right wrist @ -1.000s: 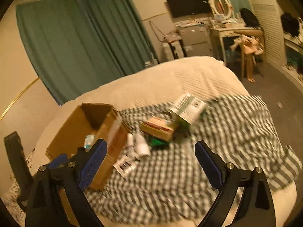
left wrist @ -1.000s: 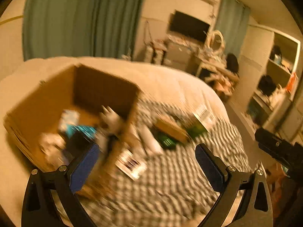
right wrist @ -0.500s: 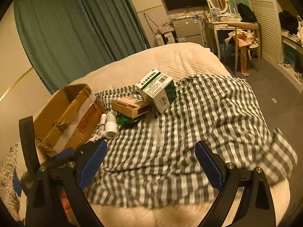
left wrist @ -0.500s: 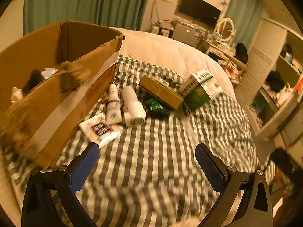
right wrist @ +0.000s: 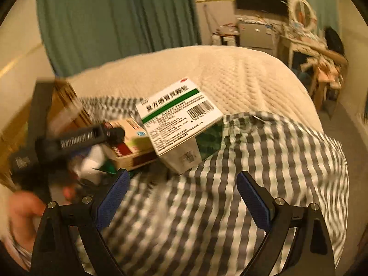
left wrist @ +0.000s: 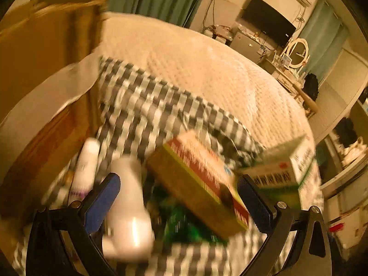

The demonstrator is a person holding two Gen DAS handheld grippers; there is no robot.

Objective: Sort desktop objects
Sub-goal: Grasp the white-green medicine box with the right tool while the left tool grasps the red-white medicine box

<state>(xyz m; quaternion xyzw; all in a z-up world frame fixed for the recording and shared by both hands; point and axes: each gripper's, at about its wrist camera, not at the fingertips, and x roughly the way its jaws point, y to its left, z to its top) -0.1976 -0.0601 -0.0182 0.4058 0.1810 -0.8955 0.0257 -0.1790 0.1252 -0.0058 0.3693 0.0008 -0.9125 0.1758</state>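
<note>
My left gripper (left wrist: 177, 197) hangs with fingers spread wide around the yellow-and-red carton (left wrist: 197, 184), which lies beside the cardboard box (left wrist: 41, 73) on the bed's checked cloth (left wrist: 147, 105). It looks light, stiff, crushable: I'd pinch its long flat sides. My right gripper (right wrist: 181, 197), fingers likewise apart, holds nothing, just short of the green-striped medicine box (right wrist: 179, 117).

Open left tool (left wrist: 178, 199) over yellow box (left wrist: 195, 184)

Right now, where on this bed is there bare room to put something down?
The checked cloth right of the green-and-white box lies bare, as does the cream quilt behind it. Between that box and the cardboard box it is crowded: bottles, flat box.
</note>
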